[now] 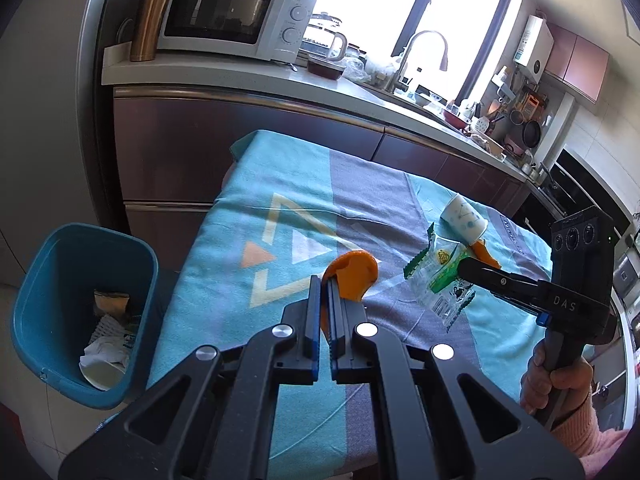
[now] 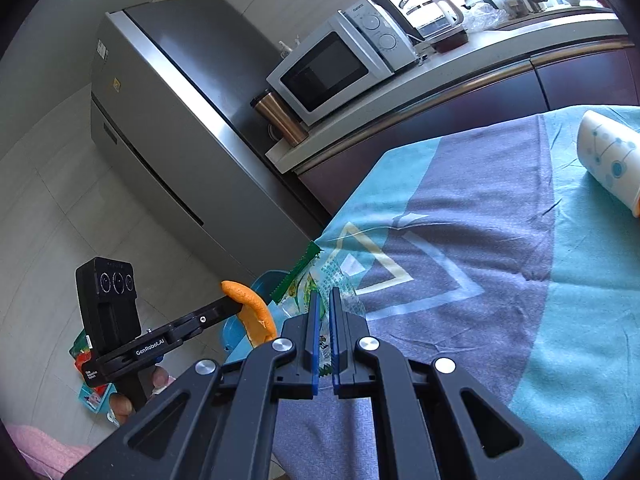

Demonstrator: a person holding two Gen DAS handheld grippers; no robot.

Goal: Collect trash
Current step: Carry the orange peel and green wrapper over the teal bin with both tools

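Observation:
In the left wrist view my left gripper (image 1: 325,282) is shut on a curled orange peel (image 1: 356,274) above the cloth-covered table (image 1: 280,208). To its right my right gripper (image 1: 464,268) is shut on a clear and green snack wrapper (image 1: 436,280). The right wrist view shows that wrapper (image 2: 308,280) pinched between the right gripper (image 2: 325,294), with the left gripper (image 2: 230,304) and its peel (image 2: 254,312) off the table's left edge. A white paper cup (image 1: 464,220) (image 2: 608,156) lies on its side on the cloth. Beside the cup lies a second piece of peel (image 1: 486,254).
A blue bin (image 1: 80,308) stands on the floor left of the table, holding paper and wrappers. A counter with a microwave (image 1: 228,16), kettle and sink runs behind the table. A steel fridge (image 2: 160,120) stands at the left. A hand (image 1: 556,376) grips the right tool.

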